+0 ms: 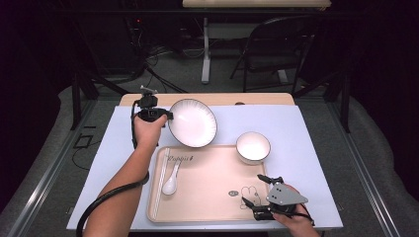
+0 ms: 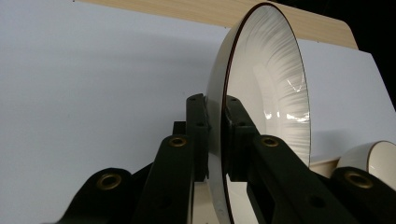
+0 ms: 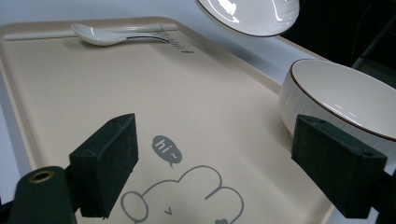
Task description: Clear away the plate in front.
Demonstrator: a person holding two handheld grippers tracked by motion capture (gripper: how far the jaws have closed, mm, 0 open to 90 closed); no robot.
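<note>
My left gripper is shut on the rim of a white plate with a dark edge, held tilted in the air above the far left of the white mat. The left gripper view has the plate on edge between the two black jaws. A beige tray lies in front, with a white spoon and chopsticks along its left side. A white bowl sits at the tray's far right corner. My right gripper stands open over the tray's right part; the bowl lies just past its right jaw.
The white mat covers a wooden table. Beyond the table stand a dark folding chair, a desk leg and floor cables. The tray's middle is bare apart from printed drawings.
</note>
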